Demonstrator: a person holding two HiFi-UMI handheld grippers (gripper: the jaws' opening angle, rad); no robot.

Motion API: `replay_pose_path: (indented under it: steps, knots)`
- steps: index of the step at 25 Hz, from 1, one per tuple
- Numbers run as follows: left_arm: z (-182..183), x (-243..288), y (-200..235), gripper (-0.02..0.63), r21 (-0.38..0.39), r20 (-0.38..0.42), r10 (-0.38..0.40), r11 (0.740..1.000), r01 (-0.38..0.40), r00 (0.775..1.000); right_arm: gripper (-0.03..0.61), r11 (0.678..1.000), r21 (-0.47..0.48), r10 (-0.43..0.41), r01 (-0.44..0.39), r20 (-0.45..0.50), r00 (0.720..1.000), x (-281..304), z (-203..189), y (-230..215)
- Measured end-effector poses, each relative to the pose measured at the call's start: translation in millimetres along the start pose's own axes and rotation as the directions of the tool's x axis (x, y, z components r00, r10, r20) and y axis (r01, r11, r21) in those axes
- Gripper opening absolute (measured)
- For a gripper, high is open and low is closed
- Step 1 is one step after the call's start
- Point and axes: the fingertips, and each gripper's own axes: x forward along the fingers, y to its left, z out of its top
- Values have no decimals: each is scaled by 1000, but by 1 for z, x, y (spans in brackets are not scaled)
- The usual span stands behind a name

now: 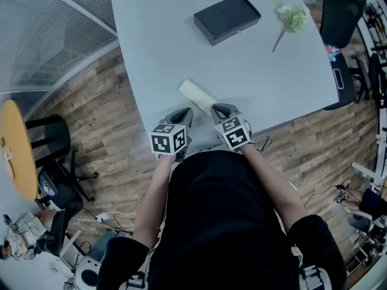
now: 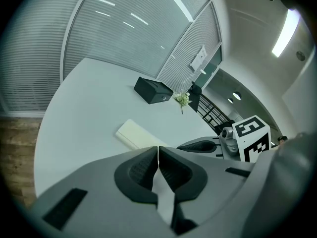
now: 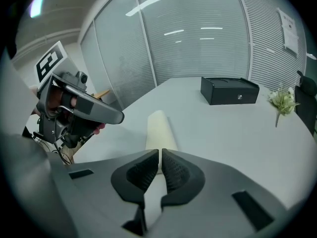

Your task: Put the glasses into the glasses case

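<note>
A cream glasses case point(image 1: 196, 94) lies shut near the front edge of the grey table point(image 1: 157, 41). My right gripper point(image 1: 219, 110) is shut, with its tips at the near end of the case point(image 3: 157, 128); I cannot tell whether they pinch its edge. My left gripper point(image 1: 186, 115) is just left of the case and shut on nothing. In the left gripper view the case point(image 2: 136, 134) lies just beyond the closed jaws point(image 2: 158, 148). No glasses show in any view.
A black box point(image 1: 227, 18) and a small sprig of flowers point(image 1: 291, 18) sit at the far side of the table. Left of the table stand an orange round table point(image 1: 15, 150) and a black stool point(image 1: 51, 135). An office chair point(image 1: 341, 5) is at the far right.
</note>
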Motion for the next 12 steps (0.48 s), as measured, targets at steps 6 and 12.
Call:
replay_pose_path:
  steps: [6,12]
  knots:
    - [-9,0,-9,25,2,0,-3,1000,3,1000,34,1000,-12,-21,22,27,999,-16,1,-5]
    - [-15,-8,-17,25,-7,23,26,1000,-26,999,21,999,-28,-24,26,70,997,-34,7,-10]
